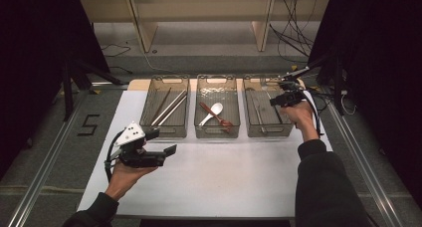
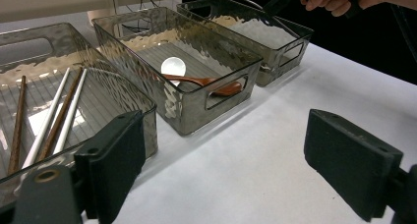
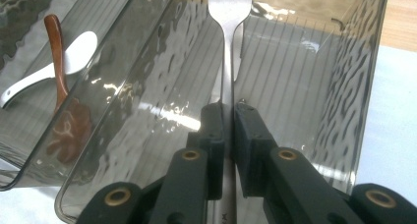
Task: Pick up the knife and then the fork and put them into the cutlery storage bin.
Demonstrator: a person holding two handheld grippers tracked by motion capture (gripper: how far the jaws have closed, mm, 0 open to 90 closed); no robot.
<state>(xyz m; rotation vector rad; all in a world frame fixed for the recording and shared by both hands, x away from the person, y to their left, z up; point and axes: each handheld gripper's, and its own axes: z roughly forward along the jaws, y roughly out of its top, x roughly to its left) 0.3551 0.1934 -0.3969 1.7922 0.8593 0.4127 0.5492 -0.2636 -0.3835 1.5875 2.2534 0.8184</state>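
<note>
While the left gripper (image 1: 166, 148) rests level above the table (image 1: 224, 177), jaws apart and empty, the right gripper (image 3: 228, 118) reaches into the right bin (image 3: 344, 111), clamping a fork (image 3: 227, 62).

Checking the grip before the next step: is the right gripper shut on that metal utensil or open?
Shut: in the right gripper view, the right gripper has both black jaws pressed against the metal utensil handle, over the right-hand bin.

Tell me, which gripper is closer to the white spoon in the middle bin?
Right. The right gripper is over the neighbouring bin, clamped on a metal utensil, beside the white spoon. The left gripper hangs open over the table, farther off.
</note>
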